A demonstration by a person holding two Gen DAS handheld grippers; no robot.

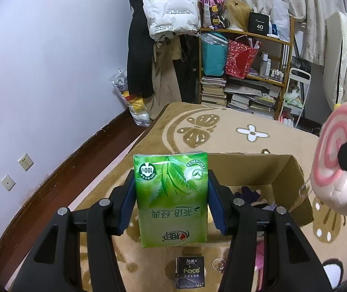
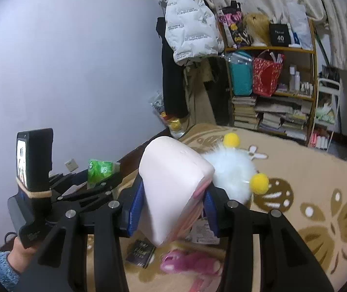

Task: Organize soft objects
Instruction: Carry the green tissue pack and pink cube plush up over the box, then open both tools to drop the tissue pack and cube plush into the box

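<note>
My left gripper [image 1: 171, 189] is shut on a green tissue pack [image 1: 172, 199] and holds it upright above the rug, at the near left corner of an open cardboard box [image 1: 283, 170]. The pack also shows in the right wrist view [image 2: 100, 170]. My right gripper [image 2: 173, 199] is shut on a pink swirl plush [image 2: 173, 189] with white fluff and yellow pompoms [image 2: 260, 182]. In the left wrist view that plush [image 1: 331, 155] hangs above the box's right side. Soft items lie inside the box [image 1: 253, 194].
A dark "Face" packet [image 1: 190, 272] and a pink plush toy [image 2: 190, 265] lie on the beige butterfly rug [image 1: 222, 126]. A wooden shelf with books and bags [image 1: 246, 73] and hanging coats [image 1: 168, 7] stand behind. A wall [image 1: 51, 73] runs along the left.
</note>
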